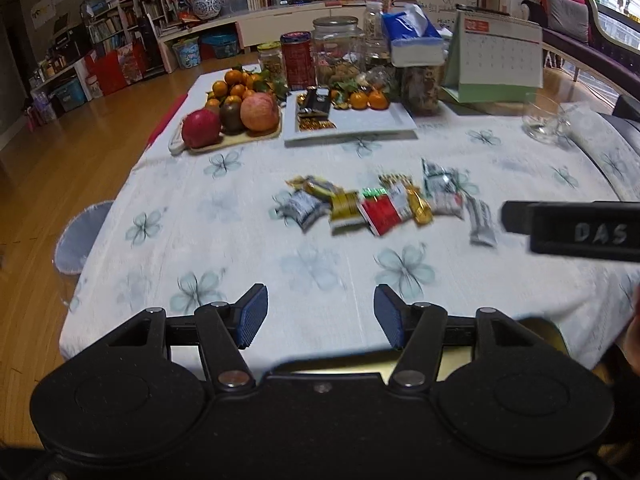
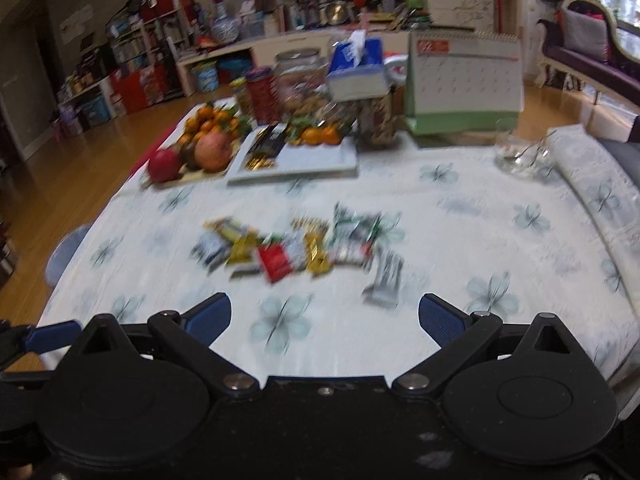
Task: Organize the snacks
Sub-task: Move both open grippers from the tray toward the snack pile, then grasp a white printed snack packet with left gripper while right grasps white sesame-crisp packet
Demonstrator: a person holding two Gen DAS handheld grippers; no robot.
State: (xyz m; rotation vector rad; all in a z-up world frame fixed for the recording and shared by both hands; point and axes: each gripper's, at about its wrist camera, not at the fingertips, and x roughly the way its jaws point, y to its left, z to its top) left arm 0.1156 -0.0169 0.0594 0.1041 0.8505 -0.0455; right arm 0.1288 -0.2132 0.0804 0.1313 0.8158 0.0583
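Observation:
Several wrapped snacks [image 1: 380,204] lie in a loose row on the flowered tablecloth, with a red packet [image 1: 380,212] in the middle and a silver one [image 1: 482,222] at the right end. The right wrist view shows the same snacks [image 2: 296,252], blurred. A white tray [image 1: 372,122] behind them holds a dark bar, gold candies and small oranges. My left gripper [image 1: 320,316] hangs open over the near table edge, holding nothing. My right gripper [image 2: 325,320] is open too, just short of the silver packet [image 2: 384,280]. Its black body [image 1: 576,230] enters the left wrist view from the right.
A wooden board with apples and oranges [image 1: 236,108] sits left of the tray. Jars [image 1: 338,54], a red tin [image 1: 296,60], a tissue box [image 1: 414,38] and a desk calendar [image 1: 496,60] stand at the back. A glass bowl [image 1: 546,120] is at the right. A stool [image 1: 80,236] stands left of the table.

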